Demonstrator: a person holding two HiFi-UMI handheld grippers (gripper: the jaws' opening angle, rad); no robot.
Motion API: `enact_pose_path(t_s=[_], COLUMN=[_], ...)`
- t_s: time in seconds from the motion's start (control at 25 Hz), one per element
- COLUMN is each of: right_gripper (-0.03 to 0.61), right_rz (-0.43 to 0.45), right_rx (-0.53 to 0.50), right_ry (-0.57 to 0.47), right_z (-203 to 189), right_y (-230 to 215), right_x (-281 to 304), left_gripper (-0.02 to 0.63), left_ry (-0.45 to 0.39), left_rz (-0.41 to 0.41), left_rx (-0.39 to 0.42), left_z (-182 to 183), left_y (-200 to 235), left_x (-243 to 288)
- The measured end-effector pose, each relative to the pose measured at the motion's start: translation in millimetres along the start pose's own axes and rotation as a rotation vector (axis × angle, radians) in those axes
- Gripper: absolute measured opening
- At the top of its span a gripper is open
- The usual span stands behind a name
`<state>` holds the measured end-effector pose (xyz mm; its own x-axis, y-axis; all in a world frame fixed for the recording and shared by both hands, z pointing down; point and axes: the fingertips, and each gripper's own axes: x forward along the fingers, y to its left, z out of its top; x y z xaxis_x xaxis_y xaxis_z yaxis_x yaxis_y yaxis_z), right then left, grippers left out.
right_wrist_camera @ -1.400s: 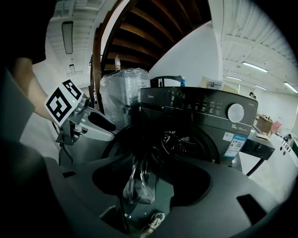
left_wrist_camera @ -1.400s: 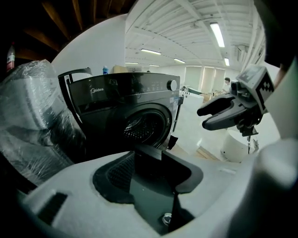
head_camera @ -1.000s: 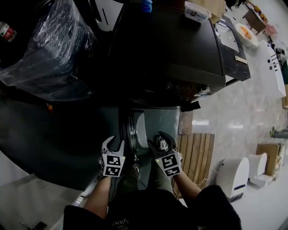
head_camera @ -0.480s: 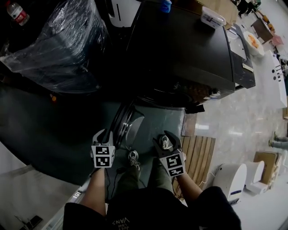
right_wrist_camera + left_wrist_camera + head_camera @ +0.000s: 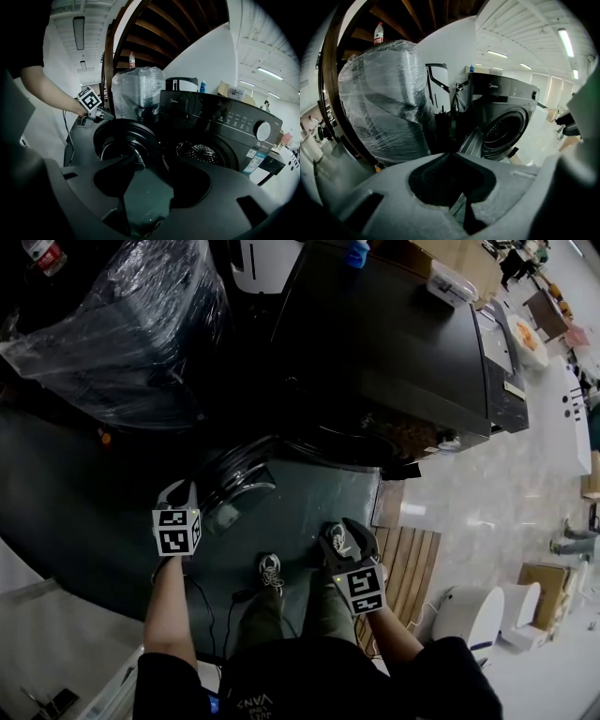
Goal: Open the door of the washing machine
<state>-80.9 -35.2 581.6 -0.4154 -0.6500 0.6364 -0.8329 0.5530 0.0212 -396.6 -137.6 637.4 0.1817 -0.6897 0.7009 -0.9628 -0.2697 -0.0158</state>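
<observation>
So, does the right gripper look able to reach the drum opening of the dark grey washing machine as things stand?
Probably yes: the round glass door stands swung open, leaving the drum opening bare ahead of the right gripper, whose open jaws hold nothing.

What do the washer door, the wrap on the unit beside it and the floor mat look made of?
Door: dark glossy plastic ring around a clear bowl, likely glass, by its reflections.
Wrap: clear plastic film, creased and shiny.
Mat: pale wooden slats, by the parallel boards.
</observation>
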Motion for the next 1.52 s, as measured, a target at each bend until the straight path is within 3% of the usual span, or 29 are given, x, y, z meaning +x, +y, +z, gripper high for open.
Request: enact_pose_path(t_s=[0.32,0.6,0.76,1.04,1.52], right_gripper=[0.187,0.012,0.006,0.006,0.006], right_rz=[0.014,0.006,0.015,0.000,-0.098], right_rx=[-0.002,-0.054,-0.064,-0.043,0.134], right_ry=[-0.027,-0.046,-0.041,-0.050,-0.110], right_z=[11.8,26.9,29.0,36.6,51.4], right_y=[-0.2,-1.7,-2.4,-9.0,-37.8], right_x=[12.2,21.4,22.4,16.3,-26.0], left_gripper=[0.017,0.017,0.017,0.017,0.017], left_ry=[0.010,0.010,-0.058,-0.158,-0.352], left_rz=[0.039,0.062,0.084,0.080,-0.084], left_rx=[0.022,-0.010,-0.023,0.004,0.047], left_z=[19.0,35.7,54.2,73.1,115.8], left_y=[30.2,48.6,45.9,17.6,-97.2], left_x=[26.6,40.7,35.7,11.6,-71.0])
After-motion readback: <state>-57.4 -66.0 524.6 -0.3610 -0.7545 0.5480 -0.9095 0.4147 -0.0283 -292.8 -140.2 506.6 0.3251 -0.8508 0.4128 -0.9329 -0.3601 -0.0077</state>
